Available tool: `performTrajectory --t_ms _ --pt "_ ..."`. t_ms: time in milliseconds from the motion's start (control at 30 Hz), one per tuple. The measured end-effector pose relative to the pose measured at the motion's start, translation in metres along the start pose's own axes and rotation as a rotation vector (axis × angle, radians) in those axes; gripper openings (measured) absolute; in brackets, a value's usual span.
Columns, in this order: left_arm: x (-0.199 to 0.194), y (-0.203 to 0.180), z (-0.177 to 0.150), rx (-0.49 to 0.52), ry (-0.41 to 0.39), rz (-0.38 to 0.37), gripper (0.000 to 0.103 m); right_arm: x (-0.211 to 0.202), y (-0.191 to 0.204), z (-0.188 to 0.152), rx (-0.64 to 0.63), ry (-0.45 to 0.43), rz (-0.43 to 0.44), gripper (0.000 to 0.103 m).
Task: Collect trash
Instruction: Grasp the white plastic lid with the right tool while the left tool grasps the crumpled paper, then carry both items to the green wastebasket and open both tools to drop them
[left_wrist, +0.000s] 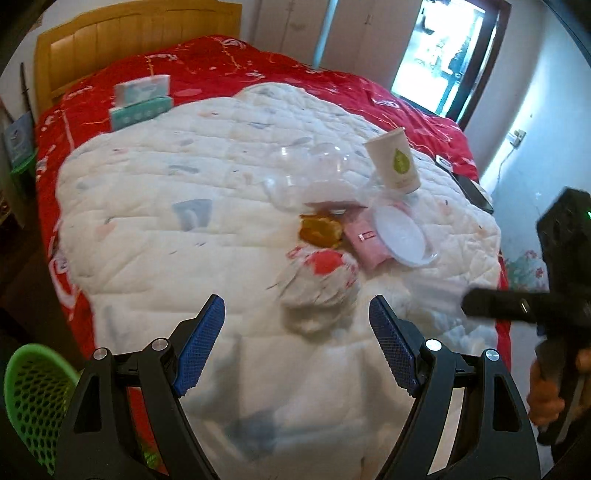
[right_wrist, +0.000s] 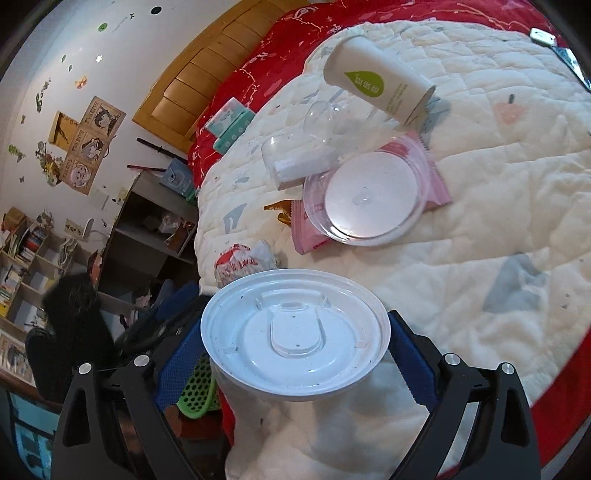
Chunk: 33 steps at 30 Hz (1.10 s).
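Bed (left_wrist: 424, 122): red patterned cover, wooden headboard, spreading ahead of both tongs.
Quilt (left_wrist: 184, 258): white, padded, stitched in squares, lying over the bed under both tongs.
Basket (left_wrist: 33, 398): green plastic, honeycomb holes, curved wall, low and to the left of the left tongs.
Paper cup (right_wrist: 376, 88): white cylinder with a green leaf mark, tilted, far ahead of the right tongs.
Clear lid (right_wrist: 364, 199): round, shiny plastic, resting on a flat pink packet (right_wrist: 314, 236) ahead of the right tongs.
Crumpled wrapper (left_wrist: 317, 280): white and red, wrinkled, just ahead of the left tongs.
Left tongs (left_wrist: 297, 310): blue ribbed pads spread wide, nothing between them.
Right tongs (right_wrist: 295, 332): pinching a round white plastic cup lid (right_wrist: 295, 332) by its rim.
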<state>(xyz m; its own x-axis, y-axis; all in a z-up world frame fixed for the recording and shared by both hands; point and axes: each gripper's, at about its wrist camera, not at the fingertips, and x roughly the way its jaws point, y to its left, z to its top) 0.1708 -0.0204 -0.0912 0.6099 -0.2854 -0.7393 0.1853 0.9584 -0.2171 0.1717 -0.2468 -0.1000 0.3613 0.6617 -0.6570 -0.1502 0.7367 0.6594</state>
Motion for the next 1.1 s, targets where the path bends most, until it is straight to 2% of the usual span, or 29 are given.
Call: performTrajectory --t_ms 167,233,267,300,400,567,733,1000,1100 --pt "0.023 -0.007 0.008 0.005 0.024 -0.033 0.078 -0.011 0.000 -0.007 -0.042 -0.024 -0.045 0.091" --pt "0.029 -0.009 0.009 0.016 0.032 -0.039 0.066 -0.014 0.002 -0.010 -0.064 -0.032 -0.061 0.091" --pt "0.031 -0.009 0.009 0.015 0.042 -0.048 0.052 -0.015 0.003 -0.011 -0.079 -0.036 -0.071 0.091" --pt "0.033 -0.008 0.008 0.005 0.053 -0.065 0.049 -0.016 0.005 -0.012 -0.092 -0.041 -0.080 0.091" --pt "0.027 -0.004 0.004 -0.020 0.031 -0.075 0.044 -0.018 0.012 -0.018 -0.134 -0.050 -0.103 0.091" --pt "-0.003 0.010 -0.006 -0.080 -0.016 -0.071 0.043 -0.016 0.029 -0.025 -0.193 -0.050 -0.107 0.091" --pt "-0.048 0.035 -0.023 -0.143 -0.072 -0.029 0.043 -0.011 0.051 -0.031 -0.235 -0.040 -0.074 0.091" --pt "-0.118 0.100 -0.066 -0.253 -0.125 0.144 0.043 0.015 0.093 -0.043 -0.313 0.011 -0.024 0.091" --pt "-0.133 0.125 -0.084 -0.299 -0.118 0.206 0.043 0.028 0.107 -0.047 -0.337 0.037 -0.003 0.091"
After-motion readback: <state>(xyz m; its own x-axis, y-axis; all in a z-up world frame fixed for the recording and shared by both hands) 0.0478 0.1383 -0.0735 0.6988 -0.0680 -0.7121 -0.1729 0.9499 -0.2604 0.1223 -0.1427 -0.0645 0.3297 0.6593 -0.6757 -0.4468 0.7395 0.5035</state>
